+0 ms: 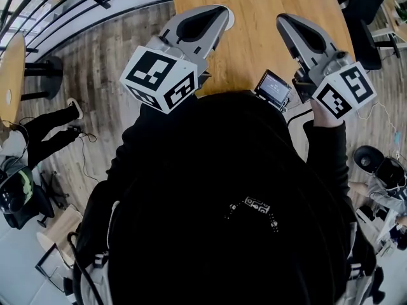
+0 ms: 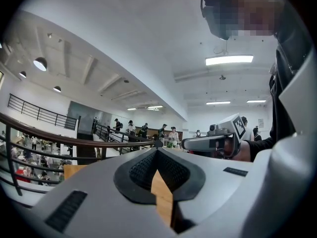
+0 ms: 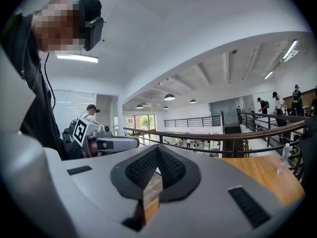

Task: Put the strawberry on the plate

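No strawberry and no plate appear in any view. In the head view both grippers are held up side by side over the near edge of a wooden table (image 1: 254, 24). My left gripper (image 1: 222, 13) has its jaws together with nothing between them; in its own view the tips (image 2: 156, 150) meet and only the tabletop shows below them. My right gripper (image 1: 283, 21) is shut and empty too, its tips (image 3: 157, 148) touching. Each gripper view shows the other gripper level beside it: the right gripper (image 2: 213, 143) and the left gripper (image 3: 106, 144).
A small device with a screen (image 1: 273, 86) sits at the table's near edge. A clear bottle (image 3: 283, 158) stands far off on the table. A dark railing (image 3: 223, 135) runs behind the table. People stand in the background hall. A round side table (image 1: 13, 68) is at left.
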{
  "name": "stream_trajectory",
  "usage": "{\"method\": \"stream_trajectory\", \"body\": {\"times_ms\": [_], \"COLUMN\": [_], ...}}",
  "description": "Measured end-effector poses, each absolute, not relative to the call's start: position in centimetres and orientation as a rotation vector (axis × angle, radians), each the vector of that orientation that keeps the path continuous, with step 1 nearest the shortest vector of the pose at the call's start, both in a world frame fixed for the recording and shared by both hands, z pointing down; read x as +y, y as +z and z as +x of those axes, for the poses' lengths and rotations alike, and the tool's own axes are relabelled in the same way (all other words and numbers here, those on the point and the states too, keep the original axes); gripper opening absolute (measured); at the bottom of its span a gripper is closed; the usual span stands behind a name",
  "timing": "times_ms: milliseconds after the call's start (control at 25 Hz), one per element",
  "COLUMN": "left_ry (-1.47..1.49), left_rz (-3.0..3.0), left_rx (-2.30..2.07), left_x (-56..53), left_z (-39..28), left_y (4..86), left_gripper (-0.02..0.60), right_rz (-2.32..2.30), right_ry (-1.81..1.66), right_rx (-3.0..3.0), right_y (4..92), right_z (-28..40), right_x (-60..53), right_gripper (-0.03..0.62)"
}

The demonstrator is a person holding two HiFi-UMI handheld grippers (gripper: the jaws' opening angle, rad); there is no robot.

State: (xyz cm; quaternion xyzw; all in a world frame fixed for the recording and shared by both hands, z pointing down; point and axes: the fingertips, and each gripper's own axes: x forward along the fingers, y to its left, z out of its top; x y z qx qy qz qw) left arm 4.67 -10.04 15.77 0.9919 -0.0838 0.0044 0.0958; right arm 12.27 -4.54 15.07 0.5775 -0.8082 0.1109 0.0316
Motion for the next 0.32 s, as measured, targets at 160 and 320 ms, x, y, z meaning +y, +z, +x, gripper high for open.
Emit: {"method": "stream_trajectory", "body": {"times_ms": [160, 320], "left_ry": [-0.001, 0.004], "left_rz": [2.948, 2.945], "left_rx": [-0.24, -0.234], "left_x": [-9.4, -9.1], "left_z": [4.3, 4.1], "left_y": [15.4, 15.5], "left_gripper": [0.005, 0.005], "right_rz": [1.759, 1.729], "right_ry": [0.318, 0.316], "right_rx": [-2.503, -2.515], "right_y": [14.6, 14.7], "right_z": [11.3, 10.4], "right_x": [-4.5, -4.6], "right_gripper": [0.018, 0.018]}}
